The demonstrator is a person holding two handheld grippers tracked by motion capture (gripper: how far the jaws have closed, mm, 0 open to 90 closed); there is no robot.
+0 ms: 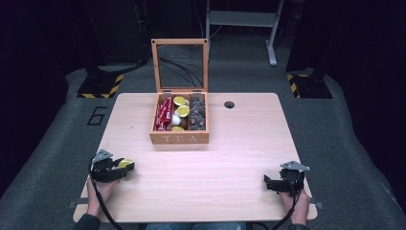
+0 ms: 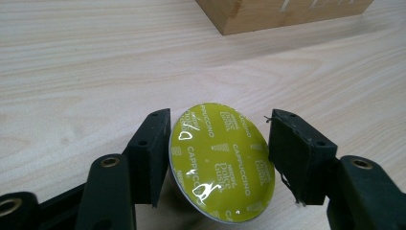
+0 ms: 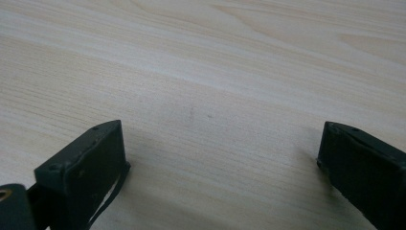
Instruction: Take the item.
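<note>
The pod [image 2: 221, 167] is a round coffee capsule with a shiny yellow-green foil lid, "Cappuccino" printed all over it. It sits between the jaws of the left gripper [image 2: 218, 153], which pinch it from both sides, lid tilted up toward the camera, just over the table [image 1: 239, 158] near its front left corner. The tea box [image 1: 179, 120] stands open well beyond it. Left hand [image 1: 98, 191] low at the table edge. Right gripper [image 3: 220, 158] rests front right, jaws wide apart over bare wood.
</note>
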